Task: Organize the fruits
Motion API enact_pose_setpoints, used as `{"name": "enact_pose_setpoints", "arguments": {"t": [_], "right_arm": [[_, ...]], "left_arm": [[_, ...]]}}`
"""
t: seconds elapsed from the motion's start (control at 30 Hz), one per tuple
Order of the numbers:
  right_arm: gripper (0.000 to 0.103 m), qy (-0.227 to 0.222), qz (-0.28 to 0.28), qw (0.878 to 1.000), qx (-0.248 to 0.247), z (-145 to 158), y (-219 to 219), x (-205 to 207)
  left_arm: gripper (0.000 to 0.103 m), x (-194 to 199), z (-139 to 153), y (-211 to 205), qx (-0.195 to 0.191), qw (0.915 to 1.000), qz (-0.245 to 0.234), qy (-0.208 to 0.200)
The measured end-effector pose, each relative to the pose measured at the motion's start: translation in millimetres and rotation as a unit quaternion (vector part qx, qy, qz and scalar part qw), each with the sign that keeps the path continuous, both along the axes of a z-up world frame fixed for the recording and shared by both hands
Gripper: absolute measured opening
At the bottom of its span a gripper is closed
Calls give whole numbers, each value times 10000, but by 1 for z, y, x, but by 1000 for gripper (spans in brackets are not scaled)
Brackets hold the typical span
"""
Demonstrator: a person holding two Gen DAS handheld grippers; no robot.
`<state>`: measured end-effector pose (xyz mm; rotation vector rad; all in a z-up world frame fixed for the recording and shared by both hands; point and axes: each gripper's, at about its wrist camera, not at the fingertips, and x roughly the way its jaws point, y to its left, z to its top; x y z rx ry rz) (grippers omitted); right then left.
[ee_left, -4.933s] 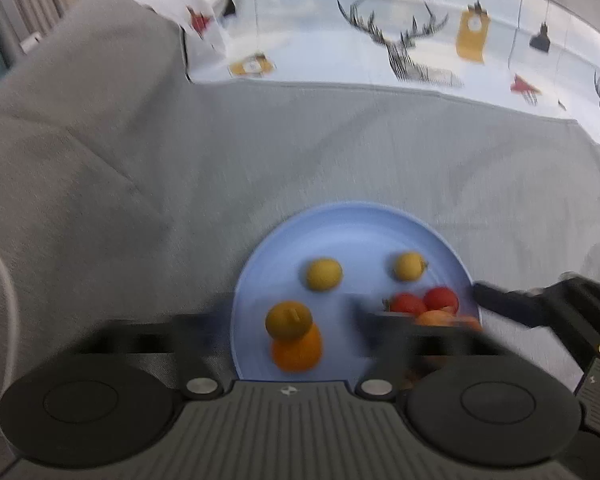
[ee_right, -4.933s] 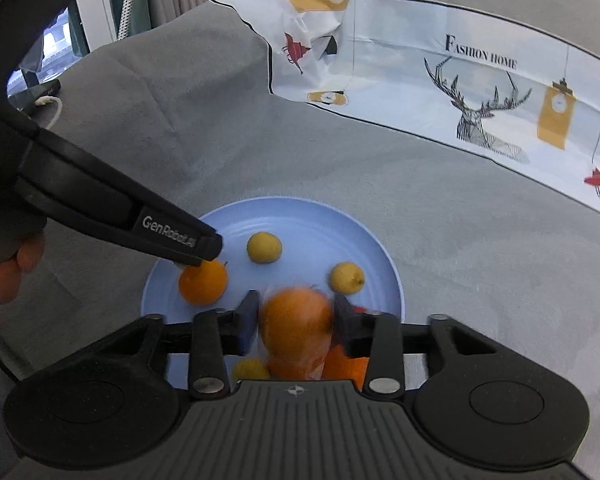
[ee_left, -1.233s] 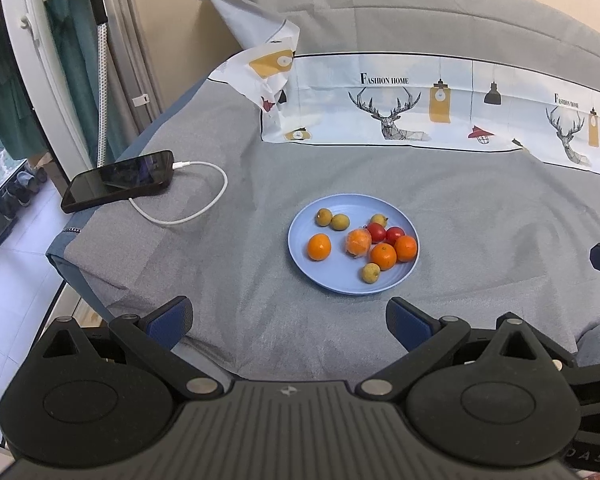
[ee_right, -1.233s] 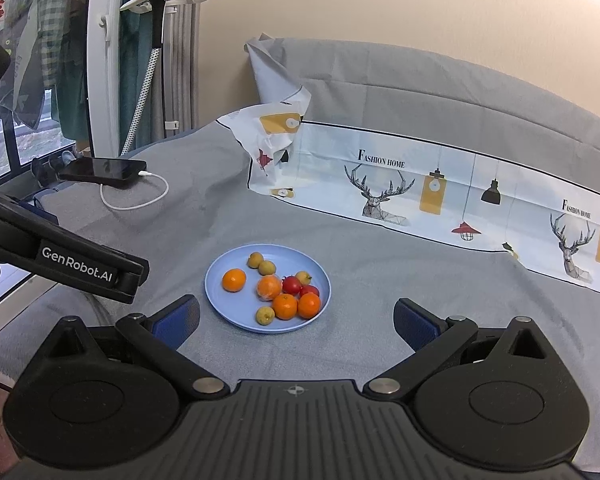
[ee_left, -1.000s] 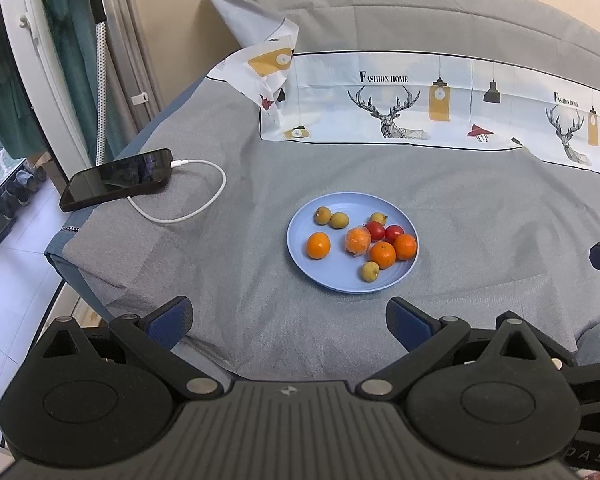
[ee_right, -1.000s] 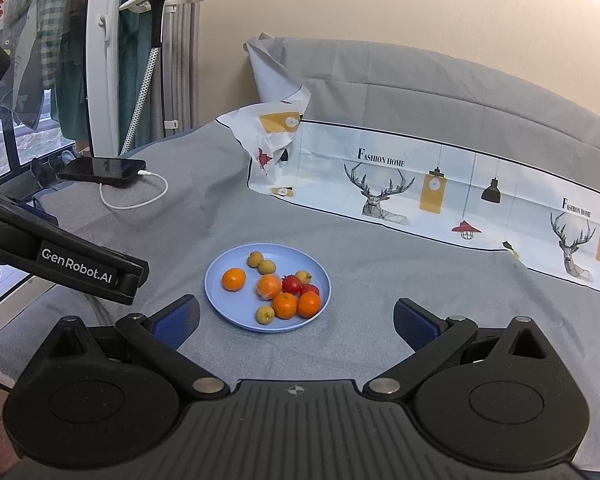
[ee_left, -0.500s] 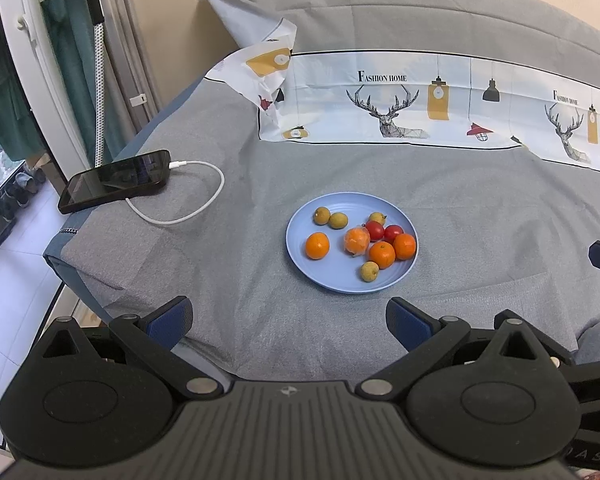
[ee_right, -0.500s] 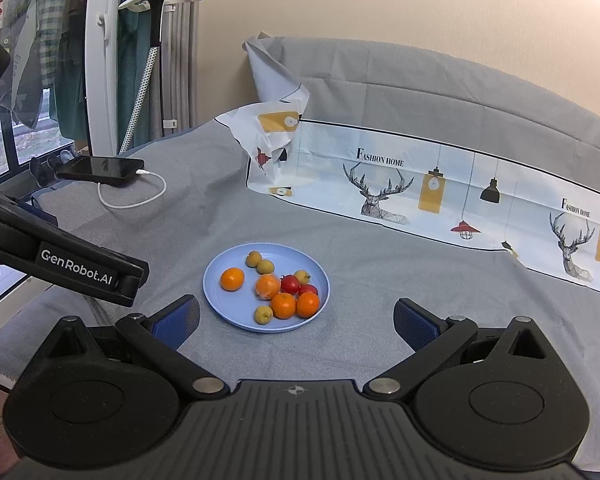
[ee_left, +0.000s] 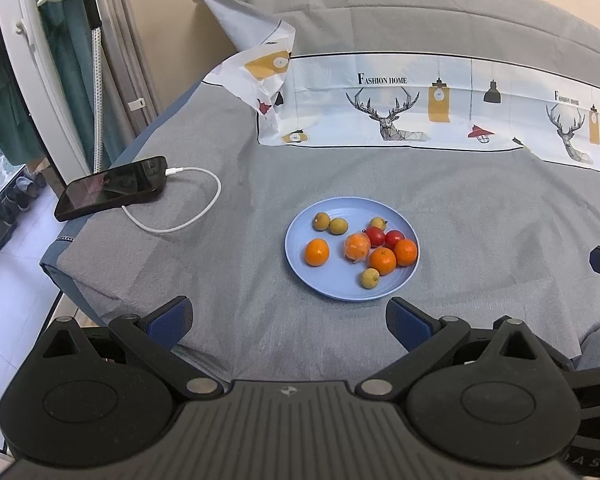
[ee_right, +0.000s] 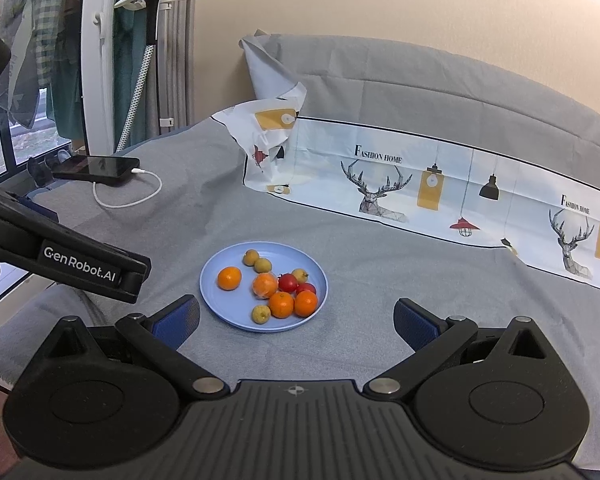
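A light blue plate [ee_left: 300,268] sits on the grey cloth and shows in the right wrist view [ee_right: 220,300] too. On it lie several oranges, one [ee_left: 316,252] apart at the left, one wrapped in clear film [ee_left: 357,246], two red tomatoes [ee_left: 375,236] and several small yellow-brown fruits [ee_left: 337,226]. My left gripper [ee_left: 288,322] is open and empty, well back from the plate. My right gripper [ee_right: 296,324] is open and empty, also back from the plate.
A black phone [ee_left: 112,192] with a white charging cable [ee_left: 188,216] lies at the left near the surface's edge. A printed deer-pattern cloth [ee_left: 419,104] runs along the back. The left gripper's arm [ee_right: 60,256] crosses the right wrist view at left.
About five seconds ago both grippers were down at the plate, the right one shut on the wrapped orange. Now both are open, empty and pulled back. Over the last second almost nothing moves.
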<state>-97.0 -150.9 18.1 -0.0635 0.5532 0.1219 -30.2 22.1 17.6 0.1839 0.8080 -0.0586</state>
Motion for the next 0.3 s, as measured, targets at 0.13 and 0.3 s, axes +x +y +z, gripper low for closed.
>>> {"name": "enact_pose_setpoints", "arguments": {"t": [0.13, 0.3], "right_arm": [[102, 27, -35, 10000, 24, -1, 0, 3], [102, 77, -43, 9999, 68, -1, -1, 7]], "left_arm": [[103, 5, -1, 1, -21, 10000, 28, 35], [103, 8, -2, 1, 6, 10000, 79, 32]]}}
